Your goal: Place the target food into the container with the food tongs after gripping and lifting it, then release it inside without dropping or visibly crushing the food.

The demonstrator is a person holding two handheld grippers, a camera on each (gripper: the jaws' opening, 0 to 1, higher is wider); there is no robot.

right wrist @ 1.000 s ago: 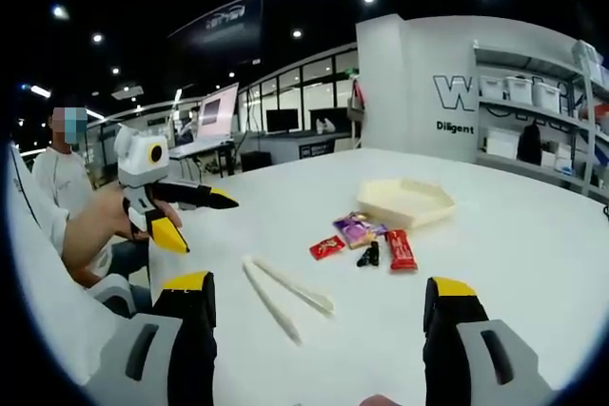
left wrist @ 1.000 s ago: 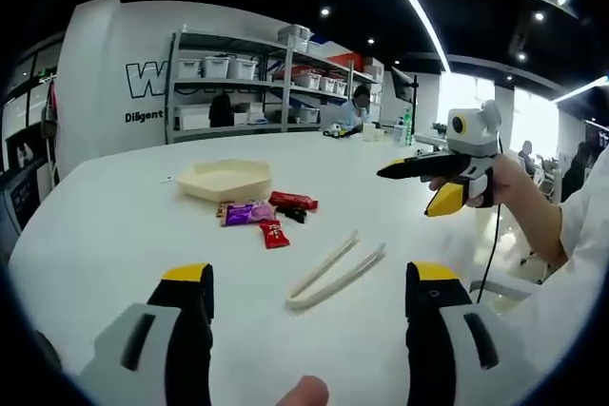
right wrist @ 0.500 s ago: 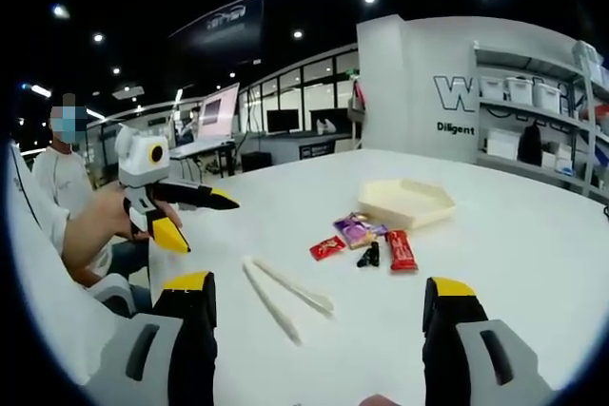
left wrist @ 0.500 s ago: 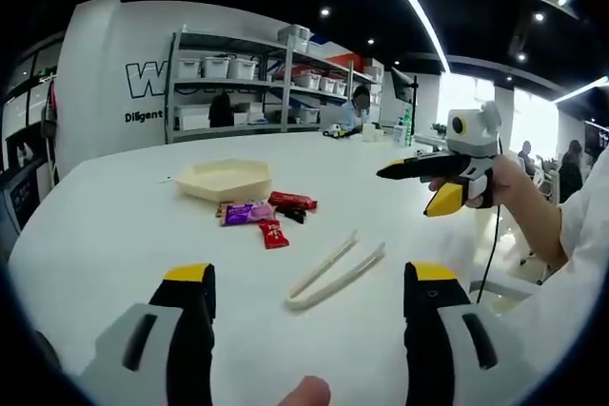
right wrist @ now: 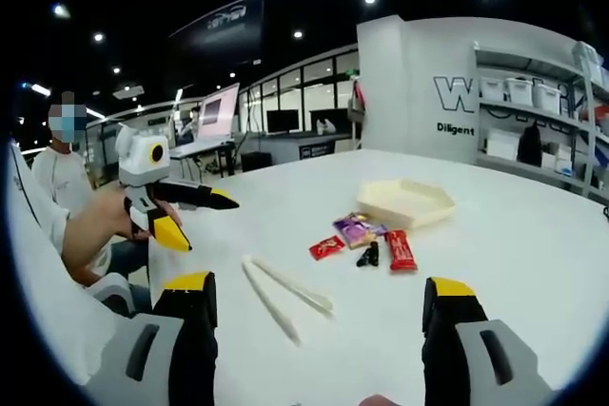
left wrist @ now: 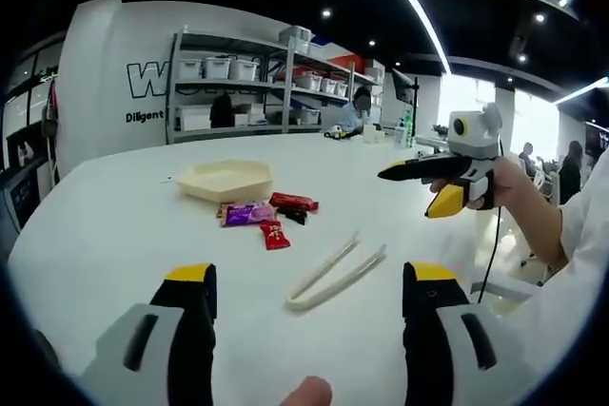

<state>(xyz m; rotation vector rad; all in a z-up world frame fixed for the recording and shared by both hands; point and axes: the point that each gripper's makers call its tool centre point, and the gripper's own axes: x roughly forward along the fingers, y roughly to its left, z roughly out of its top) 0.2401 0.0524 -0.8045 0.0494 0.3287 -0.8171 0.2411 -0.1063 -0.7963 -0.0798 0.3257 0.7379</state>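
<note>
A cream hexagonal container (left wrist: 225, 179) (right wrist: 404, 202) sits on the white table. Just in front of it lie snack packets: a purple one (left wrist: 247, 213) (right wrist: 357, 229), a long red one (left wrist: 293, 202) (right wrist: 400, 250), a small red one (left wrist: 274, 234) (right wrist: 326, 248) and a small dark one (left wrist: 293, 216) (right wrist: 368, 255). Cream food tongs (left wrist: 335, 271) (right wrist: 283, 294) lie flat, nearer to me. My left gripper (left wrist: 311, 275) (right wrist: 202, 219) is open and holds nothing. My right gripper (right wrist: 321, 284) (left wrist: 411, 189) is open too, held above the table.
Metal shelving with white bins (left wrist: 257, 83) stands against the far wall, and a person (left wrist: 360, 106) sits beyond the table. A hand and a white sleeve (left wrist: 571, 235) hold the right gripper. Bare table top (left wrist: 105, 216) stretches to the left.
</note>
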